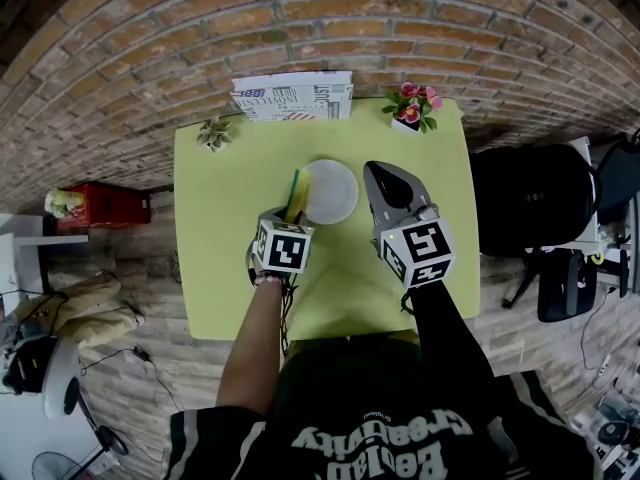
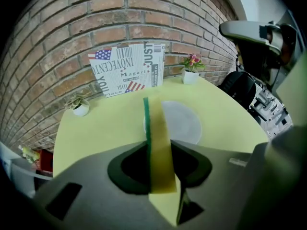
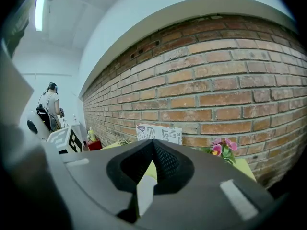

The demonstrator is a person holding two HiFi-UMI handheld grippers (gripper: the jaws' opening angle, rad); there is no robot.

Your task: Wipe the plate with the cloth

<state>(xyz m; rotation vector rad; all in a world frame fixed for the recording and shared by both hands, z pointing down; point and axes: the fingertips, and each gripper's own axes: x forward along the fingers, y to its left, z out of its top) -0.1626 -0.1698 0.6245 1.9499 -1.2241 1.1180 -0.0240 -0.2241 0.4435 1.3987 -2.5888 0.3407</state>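
While the left hand-held gripper (image 1: 289, 212) clamps the cloth (image 2: 160, 150) at the plate's (image 1: 332, 190) 9 o'clock rim and the right hand-held gripper (image 3: 152, 150) hovers closed, empty, at 3 o'clock, wiping looks unstarted: press the cloth down next.

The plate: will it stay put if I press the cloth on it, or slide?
The plate lies flat on the smooth table, nothing bracing it, so it will probably slide under a sideways wipe. It looks shallow, so tipping seems unlikely unless the rim is pressed. The empty right gripper could steady it.
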